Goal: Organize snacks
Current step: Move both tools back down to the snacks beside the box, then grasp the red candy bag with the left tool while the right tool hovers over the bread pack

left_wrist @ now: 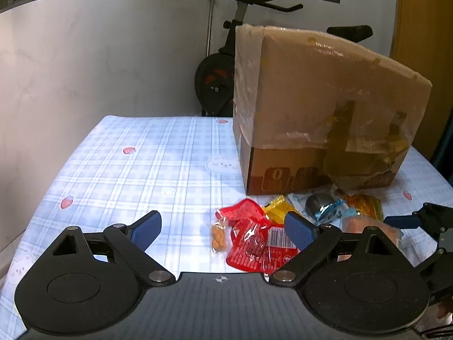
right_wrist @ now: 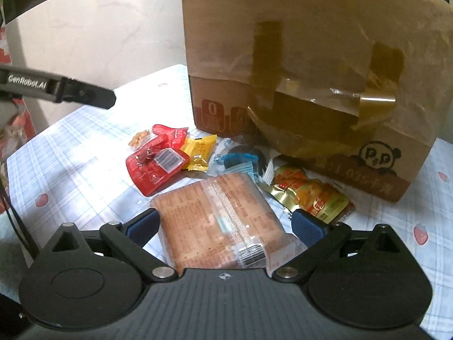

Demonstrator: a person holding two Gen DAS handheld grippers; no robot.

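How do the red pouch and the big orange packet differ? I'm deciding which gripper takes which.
The red pouch is glossy red and smaller; the orange packet is pale orange, see-through and larger. The red pouch lies crumpled beyond the left gripper; the orange packet lies flat between the right gripper's open fingers. Both rest on the checked tablecloth before the cardboard box.

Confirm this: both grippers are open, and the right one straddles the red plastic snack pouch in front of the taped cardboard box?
Not quite. The right gripper straddles the large orange-brown wrapped biscuit pack, not the red plastic snack pouch, which lies farther off, as the right wrist view shows. Both grippers are open, left gripper included, before the taped cardboard box.
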